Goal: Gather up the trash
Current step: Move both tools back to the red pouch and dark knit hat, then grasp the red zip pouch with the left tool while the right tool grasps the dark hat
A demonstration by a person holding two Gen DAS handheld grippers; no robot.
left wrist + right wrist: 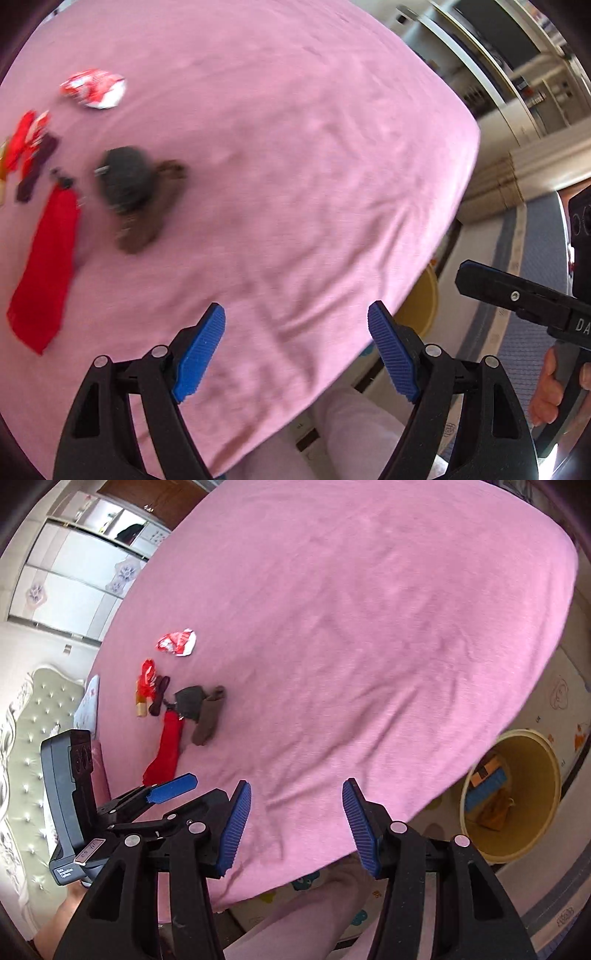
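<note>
Right now both my tongs hang spread and empty over the pink bed [369, 627]: the left gripper [295, 347] wide, the right gripper [295, 823] narrower. The red-and-white wrapper [176, 642] lies far up the bed from them, past the red cloth [166, 749] and dark socks [199, 709]. The yellow bin [550, 775] stands on the floor beside the bed's near corner, I judge for short drops.
</note>
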